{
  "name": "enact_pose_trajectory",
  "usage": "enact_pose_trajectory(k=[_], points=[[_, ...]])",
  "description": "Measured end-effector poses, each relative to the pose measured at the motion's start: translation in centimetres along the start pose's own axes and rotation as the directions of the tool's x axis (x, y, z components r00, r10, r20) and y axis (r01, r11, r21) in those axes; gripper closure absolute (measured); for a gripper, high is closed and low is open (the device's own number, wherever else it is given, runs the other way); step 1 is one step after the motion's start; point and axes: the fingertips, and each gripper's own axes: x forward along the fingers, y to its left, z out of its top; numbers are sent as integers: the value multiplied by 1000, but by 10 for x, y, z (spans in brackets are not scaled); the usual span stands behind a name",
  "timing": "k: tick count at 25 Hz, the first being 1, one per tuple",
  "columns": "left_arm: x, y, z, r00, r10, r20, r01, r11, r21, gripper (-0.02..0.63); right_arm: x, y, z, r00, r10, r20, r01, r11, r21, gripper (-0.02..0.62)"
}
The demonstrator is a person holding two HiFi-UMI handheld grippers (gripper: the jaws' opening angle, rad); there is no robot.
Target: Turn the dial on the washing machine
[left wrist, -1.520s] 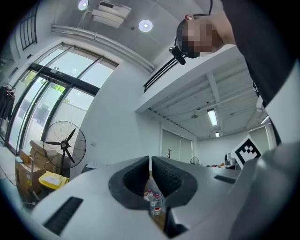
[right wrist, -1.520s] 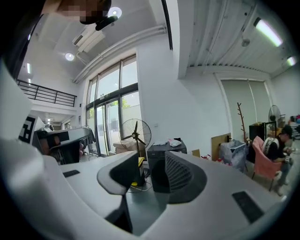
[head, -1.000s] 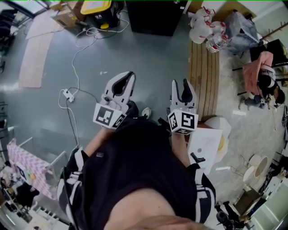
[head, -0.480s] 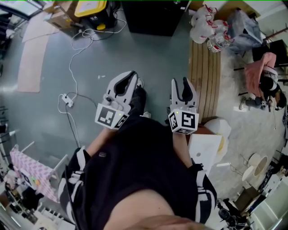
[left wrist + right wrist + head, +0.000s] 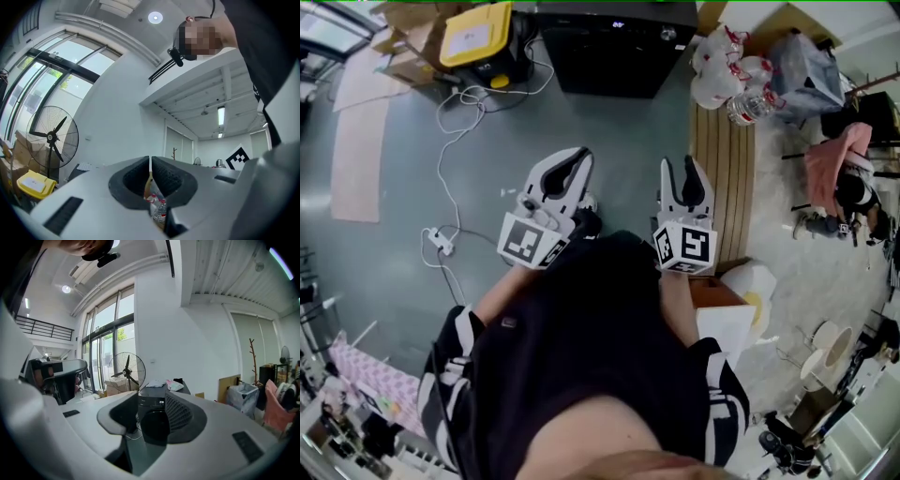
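The black washing machine [image 5: 614,42] stands at the top of the head view, a small round dial [image 5: 668,34] on its panel. In the right gripper view its dark round door [image 5: 154,423] and lit display [image 5: 161,402] show between the jaws, still a good way off. My right gripper [image 5: 678,167] is held at waist height, pointing at the machine, open and empty. My left gripper [image 5: 578,156] is beside it, jaws closed to a thin slit with nothing in them; in its own view this gripper [image 5: 150,161] points at a white wall.
A white cable [image 5: 450,122] with a power strip [image 5: 441,242] lies on the grey floor at left. A yellow-lidded box [image 5: 476,33] sits left of the machine. A wooden bench [image 5: 722,141], bags of bottles [image 5: 722,56] and a seated person [image 5: 853,183] are right. A standing fan [image 5: 126,372] is nearby.
The person has stepped forward: the washing machine has come further into view at the top, and the floor cable has slid down. Both grippers keep their pose and jaw openings.
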Motion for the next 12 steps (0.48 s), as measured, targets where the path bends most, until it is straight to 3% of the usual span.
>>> enact_pose_trajectory(k=[6,12], points=[[44,48,-2,1000,-12,-4,12,1000,7,571,80,-15,2,1000,-22,-22,22,1000,0,411],[101,84,-15,1000,10,1,-10,1000,-6,571,165,-57,3,999,-24,-33,23,1000,-16,401]])
